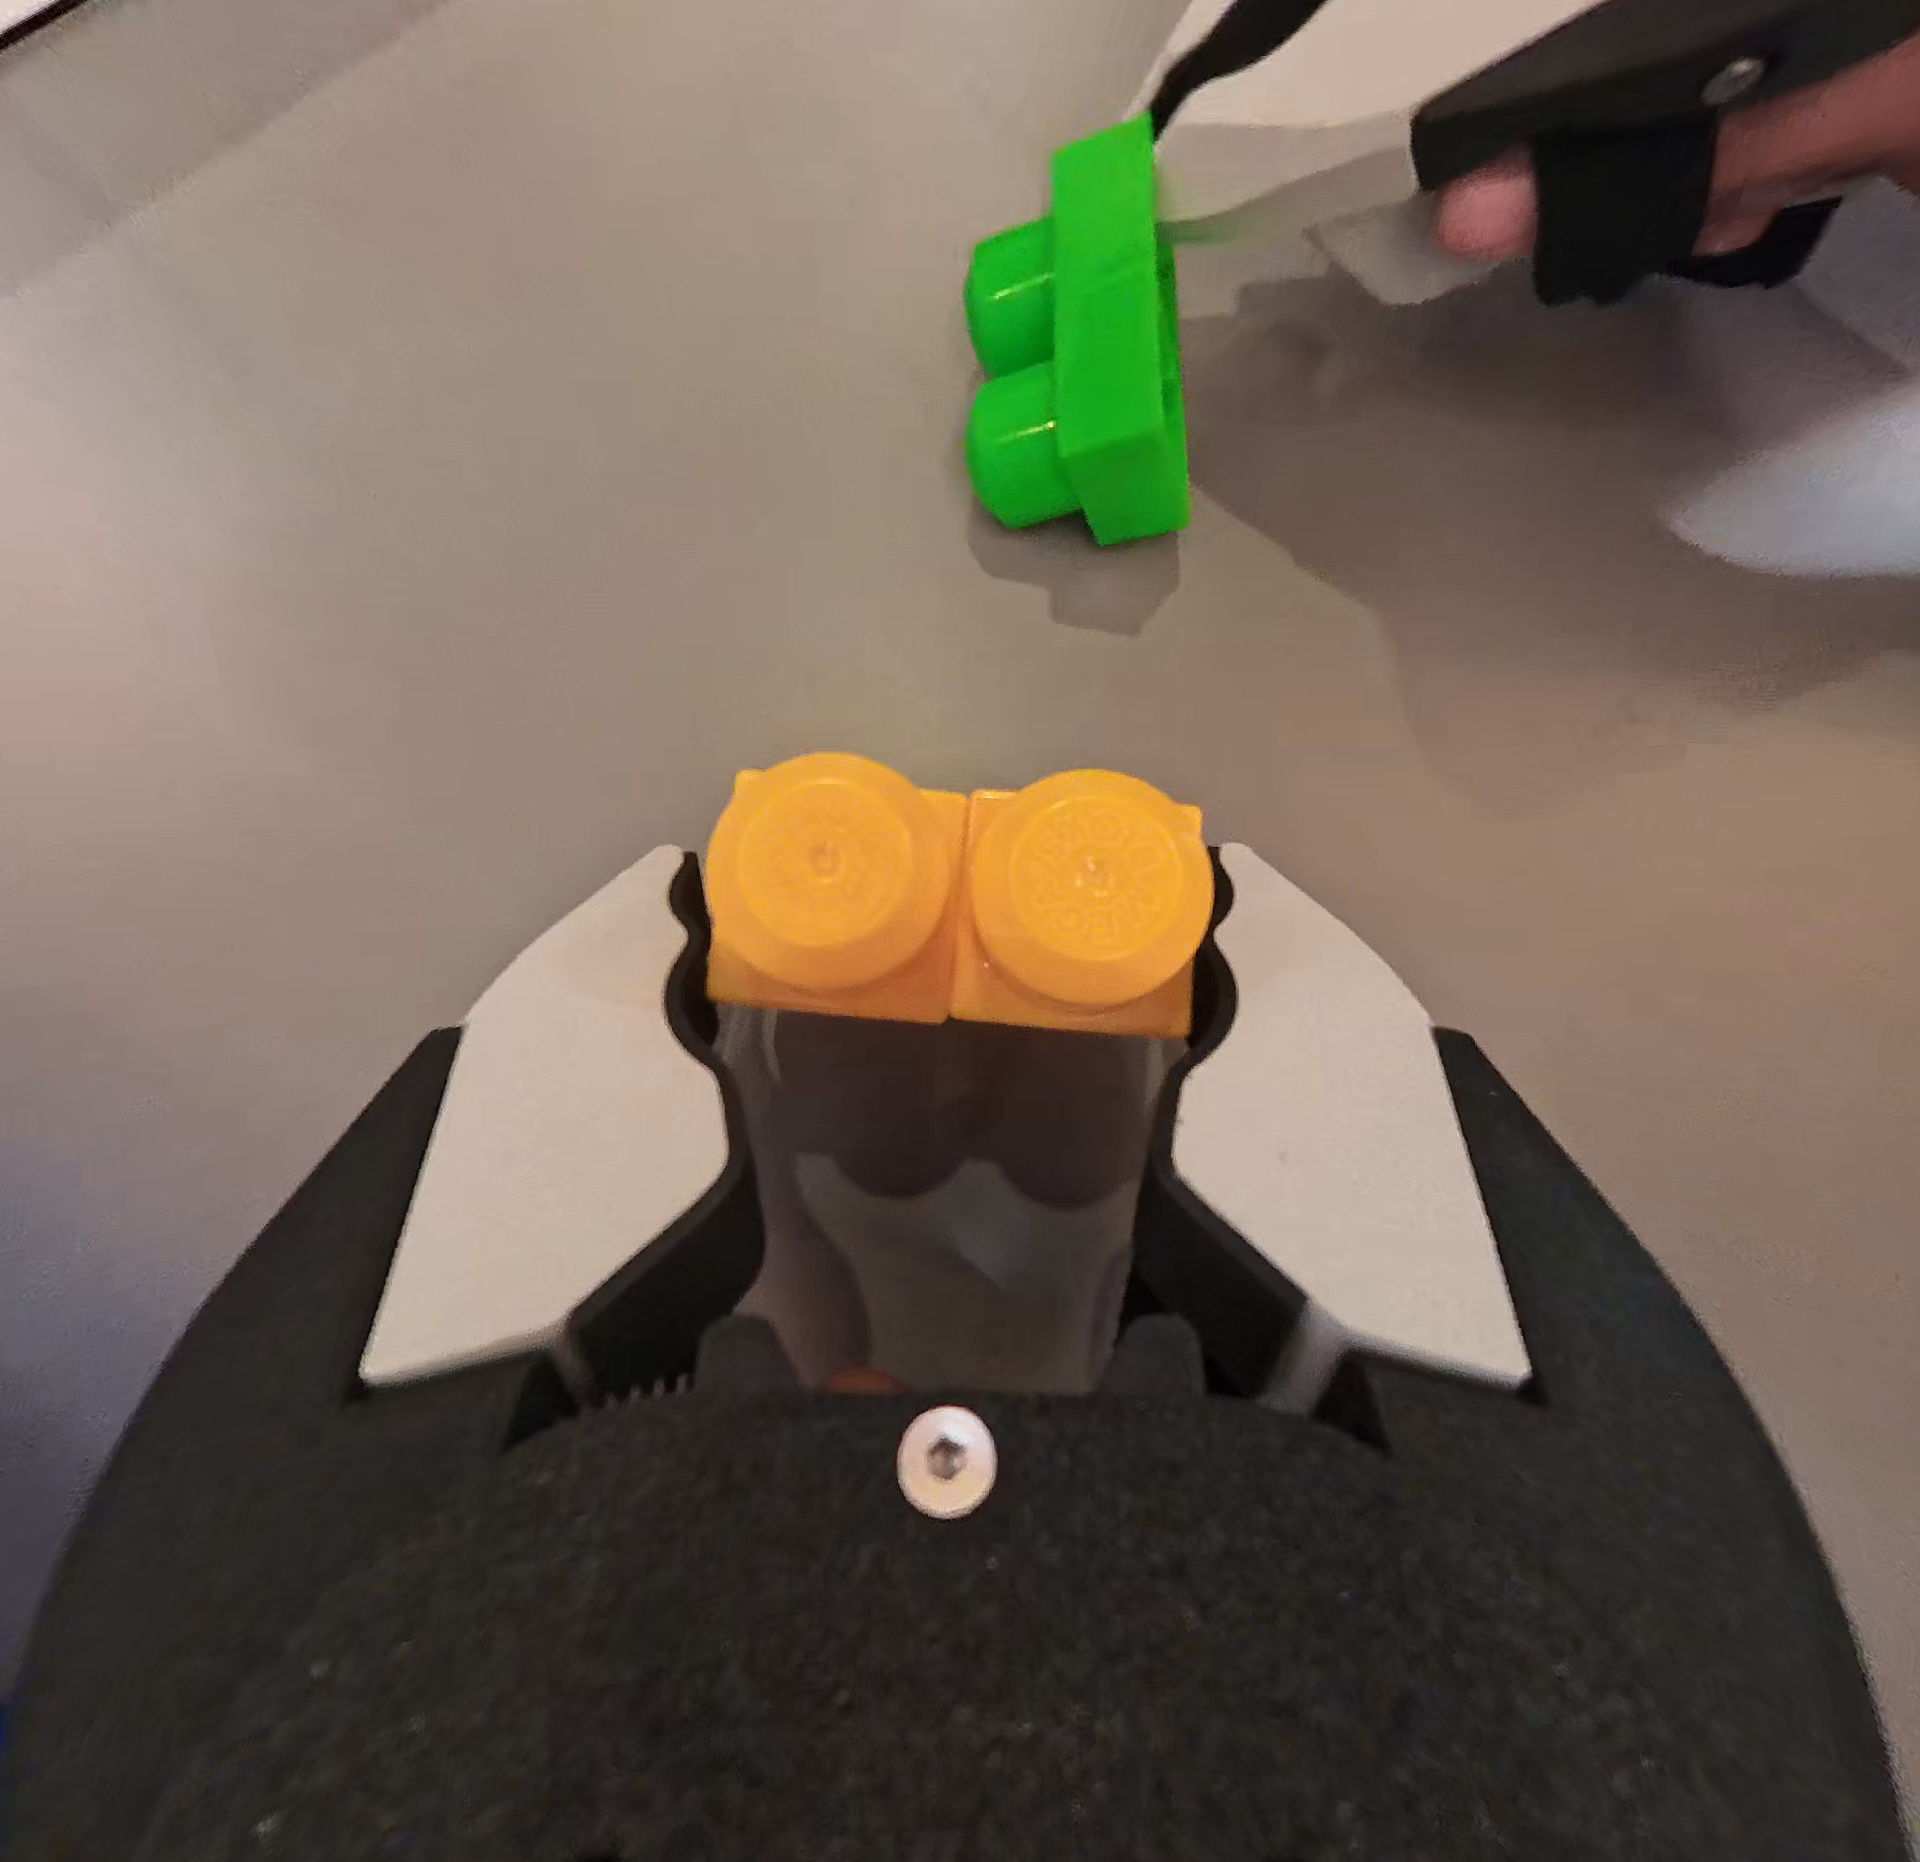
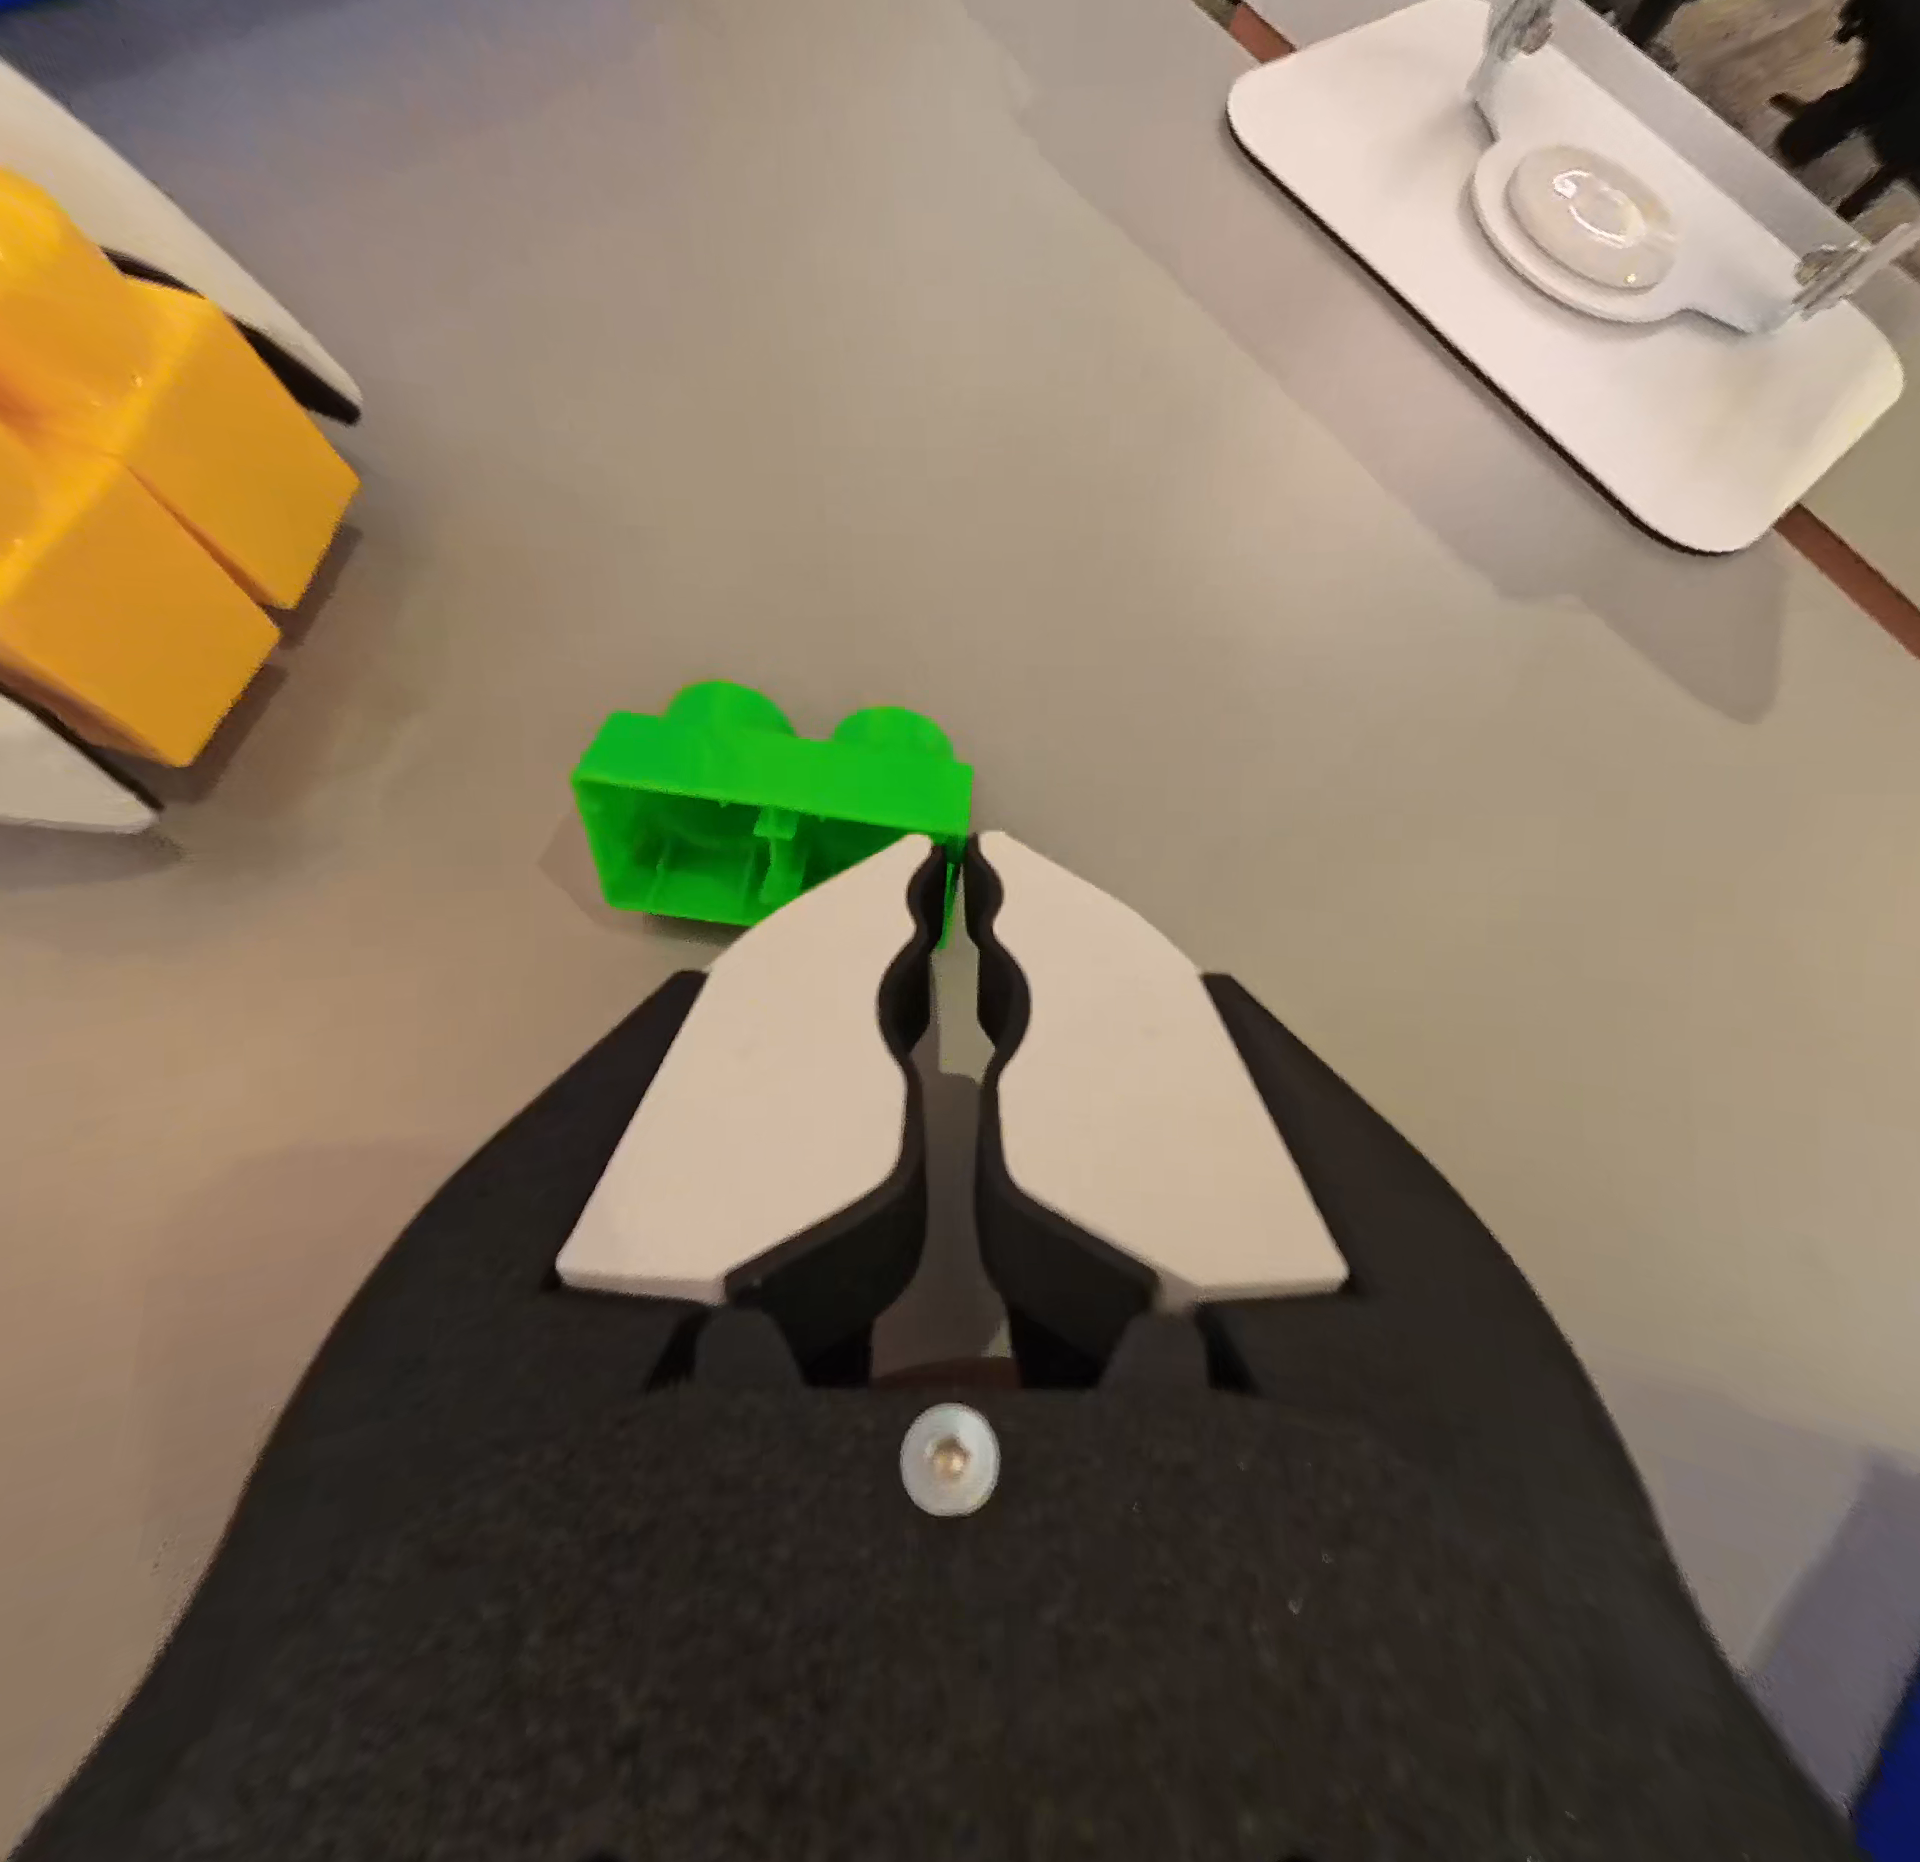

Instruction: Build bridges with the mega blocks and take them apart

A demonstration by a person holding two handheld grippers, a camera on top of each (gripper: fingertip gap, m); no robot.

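Beside the green block [image 2: 769,810], which lies on its side on the grey counter [image 2: 1143,565] with its studs pointing away from your right tongs [image 2: 954,851] and its hollow underside facing them, you are partway through a pickup. Your right tongs are pinched nearly shut on the thin end wall of the green block, at the end farther from the yellow pair. Your left tongs [image 1: 956,913] hold two yellow single-stud blocks [image 1: 956,898] clamped side by side, studs toward the camera, raised a little short of the green block and to its stud side.

This looks like the building stage: the yellow pair would serve as piers and the green block as the span. The grip on that thin wall seems slight, so the block may swing as you lift. Next, I judge, you need to turn it studs-up and press its hollow down onto both yellow studs. A white stand base [image 2: 1558,285] sits well beyond the green block.
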